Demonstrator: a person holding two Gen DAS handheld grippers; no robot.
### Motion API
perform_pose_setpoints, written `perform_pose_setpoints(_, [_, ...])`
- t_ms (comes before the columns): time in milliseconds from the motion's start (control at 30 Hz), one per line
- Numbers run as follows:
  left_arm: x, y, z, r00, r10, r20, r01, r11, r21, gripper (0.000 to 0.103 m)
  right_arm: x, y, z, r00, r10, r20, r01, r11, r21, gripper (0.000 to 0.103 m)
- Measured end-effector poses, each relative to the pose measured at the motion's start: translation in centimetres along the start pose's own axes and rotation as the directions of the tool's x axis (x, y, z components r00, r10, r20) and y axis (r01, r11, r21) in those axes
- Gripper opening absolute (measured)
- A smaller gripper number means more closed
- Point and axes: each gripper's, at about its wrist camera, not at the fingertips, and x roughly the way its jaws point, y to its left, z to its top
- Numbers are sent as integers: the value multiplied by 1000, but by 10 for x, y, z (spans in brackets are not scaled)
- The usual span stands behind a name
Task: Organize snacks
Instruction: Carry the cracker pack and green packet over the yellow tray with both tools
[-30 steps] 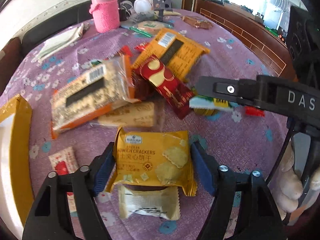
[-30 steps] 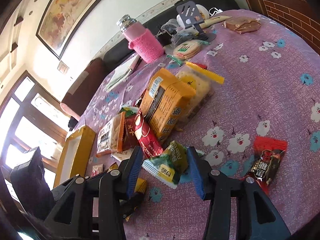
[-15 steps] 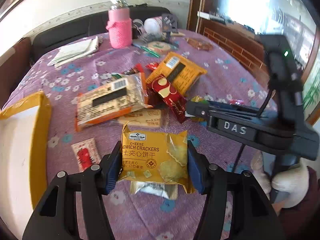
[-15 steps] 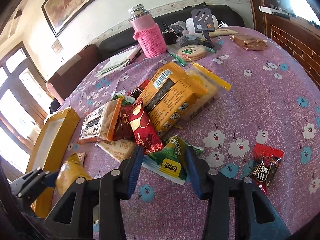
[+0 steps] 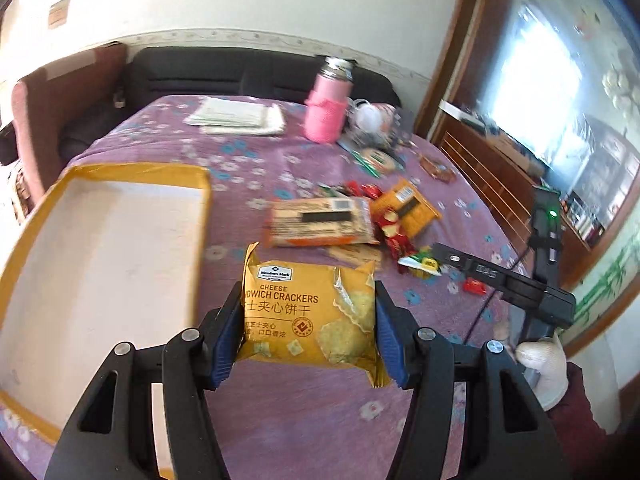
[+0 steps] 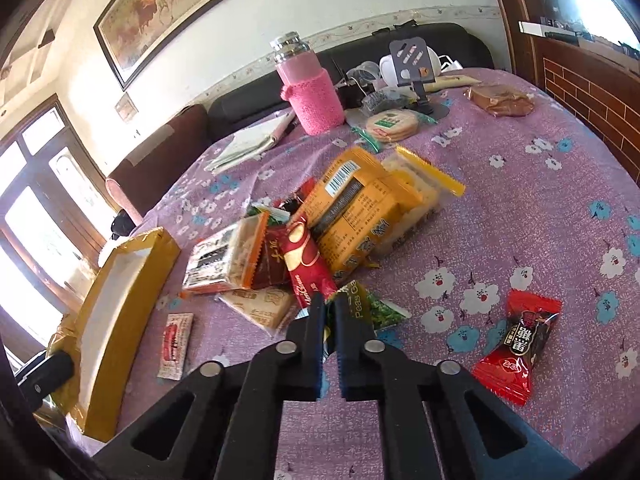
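My left gripper is shut on a yellow cheese sandwich crackers pack and holds it in the air above the purple cloth, just right of the yellow box lid with its white inside. My right gripper is shut on the edge of a green peas packet at the near end of the snack pile. The pile holds an orange cracker pack, a yellow box and a red wafer bar. The box lid also shows in the right wrist view.
A pink-sleeved bottle stands at the far side by papers, a phone stand and round biscuits. A red candy lies to the right, a small red-white sachet near the lid.
My left gripper lifted the crackers pack off the table and swung left toward the box lid. My right gripper closed on the green peas packet.
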Motion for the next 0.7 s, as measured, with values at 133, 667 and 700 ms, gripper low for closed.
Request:
perform_pose_setpoints(133, [-18, 31, -4, 999, 26, 25, -25, 999, -45, 58, -20, 16, -2, 1000, -5, 14, 5, 1000, -28, 1])
perform_pose_setpoints(667, [-57, 98, -30, 994, 75, 75, -61, 983, -176, 58, 27, -11, 7, 970, -165, -181, 191, 972, 139, 56])
perform_pose_setpoints(700, [-59, 100, -32, 994, 80, 77, -65, 982, -179, 58, 28, -12, 6, 970, -166, -178, 193, 970, 149, 48])
